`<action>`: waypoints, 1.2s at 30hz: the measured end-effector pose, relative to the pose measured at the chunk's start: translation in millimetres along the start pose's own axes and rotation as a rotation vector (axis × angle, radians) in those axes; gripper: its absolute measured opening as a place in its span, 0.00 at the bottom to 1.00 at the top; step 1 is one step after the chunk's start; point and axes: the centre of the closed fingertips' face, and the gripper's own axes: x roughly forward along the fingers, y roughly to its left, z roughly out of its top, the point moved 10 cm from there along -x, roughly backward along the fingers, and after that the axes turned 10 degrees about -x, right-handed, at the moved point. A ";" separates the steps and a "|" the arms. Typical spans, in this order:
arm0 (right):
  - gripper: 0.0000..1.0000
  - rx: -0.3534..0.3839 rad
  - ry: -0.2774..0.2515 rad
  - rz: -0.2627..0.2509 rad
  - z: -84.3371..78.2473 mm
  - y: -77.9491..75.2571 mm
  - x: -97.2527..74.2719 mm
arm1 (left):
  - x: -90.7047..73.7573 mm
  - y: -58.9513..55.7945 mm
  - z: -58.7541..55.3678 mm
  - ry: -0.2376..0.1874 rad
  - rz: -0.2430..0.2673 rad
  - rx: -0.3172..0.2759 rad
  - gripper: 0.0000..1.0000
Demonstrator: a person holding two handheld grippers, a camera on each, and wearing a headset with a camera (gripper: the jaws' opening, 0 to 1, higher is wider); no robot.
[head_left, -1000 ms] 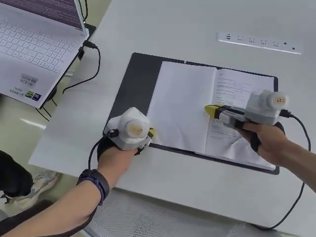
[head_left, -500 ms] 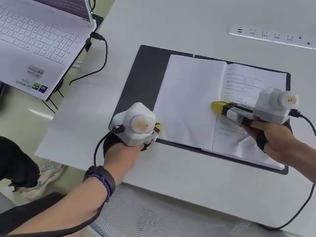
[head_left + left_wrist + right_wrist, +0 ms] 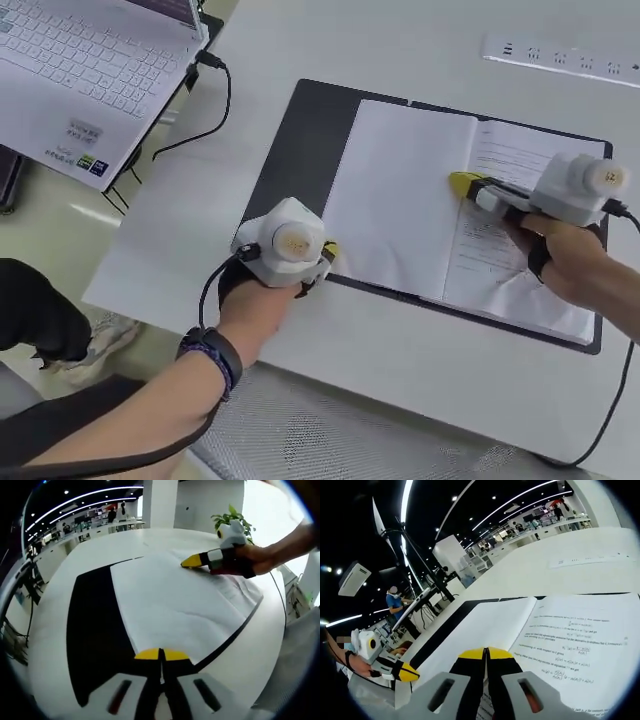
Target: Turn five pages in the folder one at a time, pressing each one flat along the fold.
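Across the middle of the head view, on the white table [image 3: 400, 40], the open black folder [image 3: 295, 150] lies flat, with a blank white turned page [image 3: 400, 190] to the left of the fold and a printed white page [image 3: 515, 160] to the right. Opened out, its long axis runs left to right across the frame, dipping slightly toward the right. The fold runs from the top of the frame down toward us, leaning a little left.

We hold the right gripper [image 3: 462, 183] with its yellow-tipped fingers [image 3: 472, 654] closed together on nothing, tips resting on the paper at the fold, pointing left. The left gripper [image 3: 325, 255] sits at the folder's lower left edge, where the blank page meets the black cover. Its fingers [image 3: 147, 654] are closed too and clamp nothing.

We judge the sheets thin, light and limp, and quick to crease: the printed page already looks wrinkled near its lower right corner. The cover seems stiff enough to stay put. We would pinch one sheet at its free outer edge at the right of the frame, gently and away from the wrinkles, so only one sheet lifts, then sweep along the fold with closed tips.
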 end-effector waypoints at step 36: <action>0.00 0.094 -0.122 -0.187 25.4 -22.6 25.3 | -1.7 2.6 0.4 0.004 -0.019 -0.002 0.00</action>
